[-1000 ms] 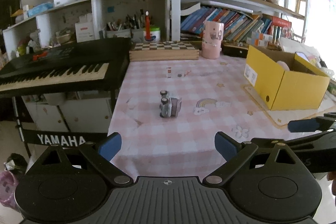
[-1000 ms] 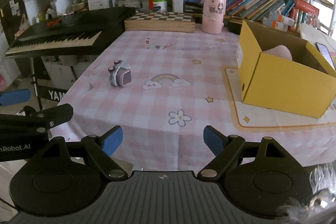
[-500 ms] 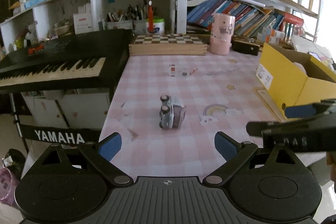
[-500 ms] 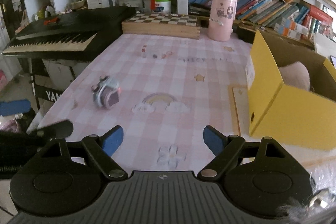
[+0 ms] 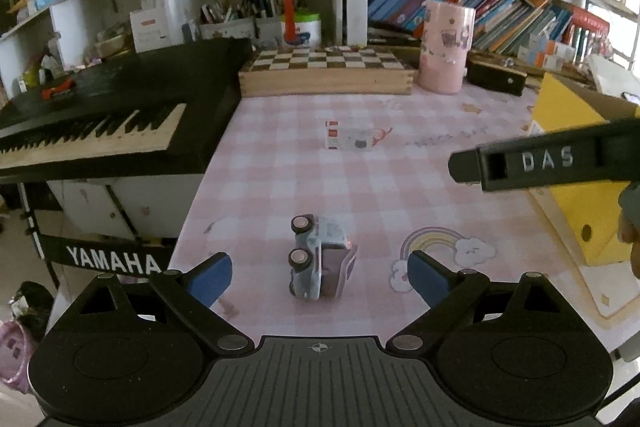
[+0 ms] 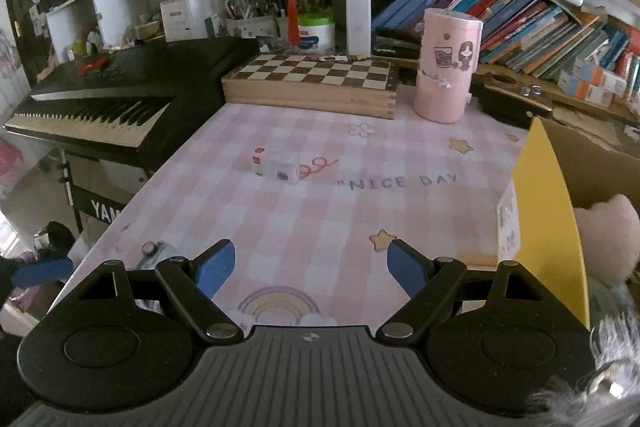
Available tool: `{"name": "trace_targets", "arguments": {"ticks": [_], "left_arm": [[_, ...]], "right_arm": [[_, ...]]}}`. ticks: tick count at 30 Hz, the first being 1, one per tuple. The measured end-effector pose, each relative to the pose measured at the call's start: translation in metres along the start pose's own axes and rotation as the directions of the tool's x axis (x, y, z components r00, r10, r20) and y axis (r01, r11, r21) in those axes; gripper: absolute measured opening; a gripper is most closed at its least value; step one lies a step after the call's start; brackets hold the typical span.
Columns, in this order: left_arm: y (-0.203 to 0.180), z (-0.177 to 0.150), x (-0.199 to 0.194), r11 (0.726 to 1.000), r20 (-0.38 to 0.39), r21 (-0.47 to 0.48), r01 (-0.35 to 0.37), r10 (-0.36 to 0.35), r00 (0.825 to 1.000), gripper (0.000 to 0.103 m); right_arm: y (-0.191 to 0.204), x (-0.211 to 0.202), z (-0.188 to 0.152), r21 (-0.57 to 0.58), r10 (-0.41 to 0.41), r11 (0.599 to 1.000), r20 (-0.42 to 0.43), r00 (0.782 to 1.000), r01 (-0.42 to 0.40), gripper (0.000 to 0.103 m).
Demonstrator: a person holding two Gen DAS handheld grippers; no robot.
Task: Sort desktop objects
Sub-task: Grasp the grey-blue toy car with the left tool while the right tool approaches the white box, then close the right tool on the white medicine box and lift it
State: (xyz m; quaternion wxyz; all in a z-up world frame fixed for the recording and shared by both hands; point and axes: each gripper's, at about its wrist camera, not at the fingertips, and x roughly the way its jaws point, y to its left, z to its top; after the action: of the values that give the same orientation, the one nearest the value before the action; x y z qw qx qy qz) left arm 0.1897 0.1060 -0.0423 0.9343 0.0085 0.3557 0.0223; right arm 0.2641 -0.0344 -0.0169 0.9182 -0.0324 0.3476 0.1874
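Note:
A small grey-and-purple toy car (image 5: 320, 259) lies on its side on the pink checked tablecloth. My left gripper (image 5: 319, 277) is open and empty, its blue pads on either side of the car and just short of it. A small white cube with red marks (image 5: 347, 135) lies farther back; it also shows in the right wrist view (image 6: 280, 165). My right gripper (image 6: 311, 269) is open and empty above the cloth, with the cube well ahead. One wheel of the car (image 6: 150, 249) peeks out left of the right gripper's fingers. The right gripper's finger (image 5: 544, 161) crosses the left view.
A yellow cardboard box (image 6: 548, 219) holding a pink plush (image 6: 606, 239) stands at the right. A wooden chessboard box (image 6: 310, 81) and a pink canister (image 6: 446, 65) stand at the back. A black keyboard (image 5: 88, 123) borders the table's left edge.
Both grippers have moved forward over the table. The toy car now lies between my left gripper's pads. The right gripper has passed the car and closed on the cube.

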Motion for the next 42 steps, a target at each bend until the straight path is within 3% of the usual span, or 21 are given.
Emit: {"name": "trace_targets", "arguments": {"ticks": [5, 12, 17, 21, 33, 42], "left_arm": [[0.0, 0.005, 0.022, 1.0, -0.048, -0.025, -0.008, 0.007, 0.999, 0.083], [-0.002, 0.01, 0.054, 0.999, -0.121, -0.027, -0.022, 0.018, 0.992, 0.054], [-0.005, 0.011, 0.065, 1.0, -0.151, -0.01, -0.027, 0.025, 0.988, 0.044], [-0.005, 0.012, 0.065, 1.0, -0.153, -0.01, -0.026, 0.024, 0.988, 0.044], [0.026, 0.02, 0.056, 0.984, -0.153, -0.145, -0.099, 0.076, 0.985, 0.044], [0.028, 0.023, 0.05, 0.983, -0.158, -0.135, -0.124, 0.102, 0.982, 0.044]], "right_arm": [[-0.005, 0.02, 0.011, -0.018, 0.03, 0.999, -0.027, 0.999, -0.03, 0.083], [-0.005, 0.052, 0.028, -0.062, 0.075, 0.995, -0.06, 0.995, -0.079, 0.083], [0.0, 0.077, 0.04, -0.101, 0.106, 0.988, -0.078, 0.991, -0.114, 0.083], [0.006, 0.096, 0.047, -0.134, 0.124, 0.982, -0.085, 0.989, -0.134, 0.083], [0.018, 0.159, 0.06, -0.178, 0.122, 0.974, -0.11, 0.986, -0.141, 0.083], [0.034, 0.176, 0.058, 0.005, -0.006, 1.0, -0.097, 0.995, 0.007, 0.081]]}}
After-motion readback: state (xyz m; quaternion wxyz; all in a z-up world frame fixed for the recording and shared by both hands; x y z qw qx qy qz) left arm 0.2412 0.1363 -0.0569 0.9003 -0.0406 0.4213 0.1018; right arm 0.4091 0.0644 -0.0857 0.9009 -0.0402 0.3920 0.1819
